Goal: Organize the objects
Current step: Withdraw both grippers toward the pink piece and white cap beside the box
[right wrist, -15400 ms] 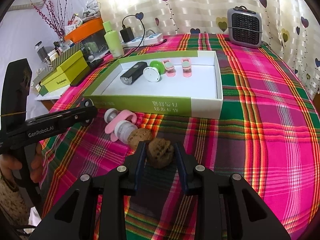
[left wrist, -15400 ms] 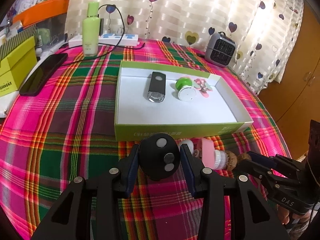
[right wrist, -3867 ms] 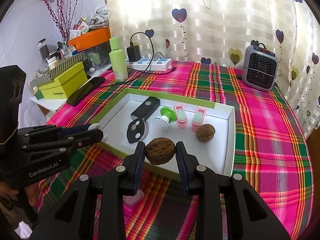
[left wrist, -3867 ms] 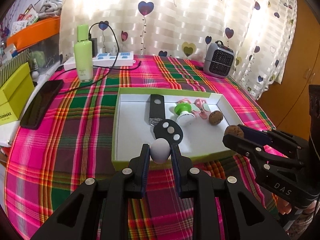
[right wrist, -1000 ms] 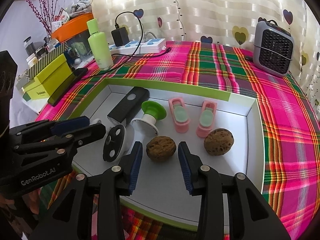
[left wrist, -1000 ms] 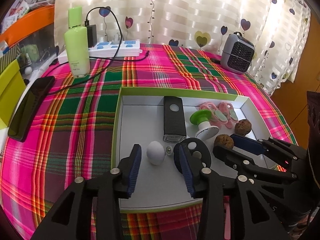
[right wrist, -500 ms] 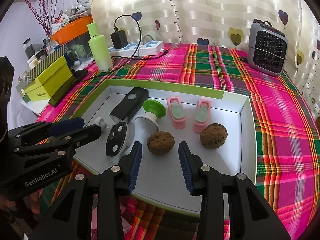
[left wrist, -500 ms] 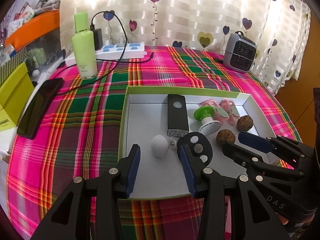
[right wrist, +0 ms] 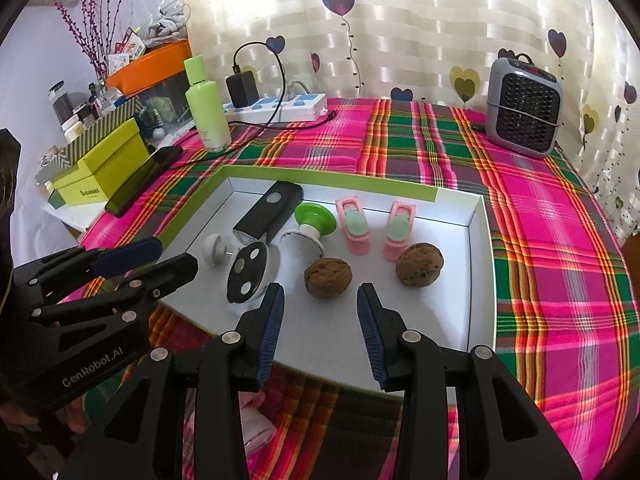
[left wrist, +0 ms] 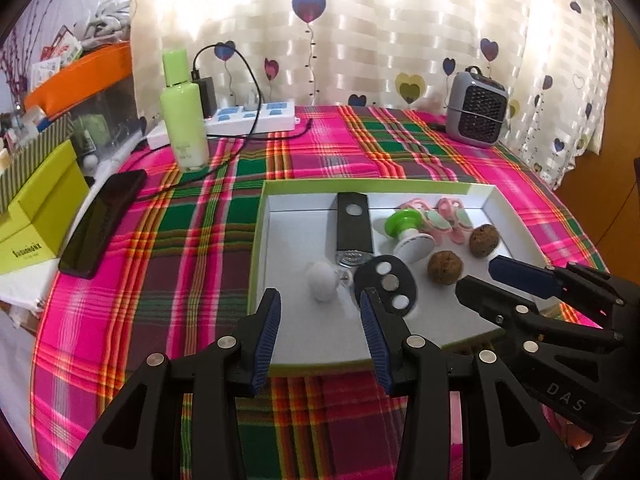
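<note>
Left wrist view: the left gripper (left wrist: 320,312) hangs with its fingers spread and empty over the near edge of the white tray (left wrist: 260,240), which sits on the plaid cloth (left wrist: 180,240). Just ahead in the tray lie a small white knob (left wrist: 322,278), a black oval remote (left wrist: 386,282), a black flashlight (left wrist: 354,226), a green-capped piece (left wrist: 406,226) and two walnuts (left wrist: 445,267). The knob looks light, smooth and rounded, so it would likely roll or squirt out unless pinched across its widest part. Right wrist view: the right gripper (right wrist: 320,312) is likewise spread wide, holding nothing, with the nearer walnut (right wrist: 328,272) just beyond its tips and the second walnut (right wrist: 419,265) near the pink clips (right wrist: 354,226). The walnuts appear hard, light and ridged, offering good friction; a grip across the middle should hold. A pale pink item (right wrist: 256,430) remains on the cloth below the tray, partly hidden by the fingers; it seems the next thing to collect.
</note>
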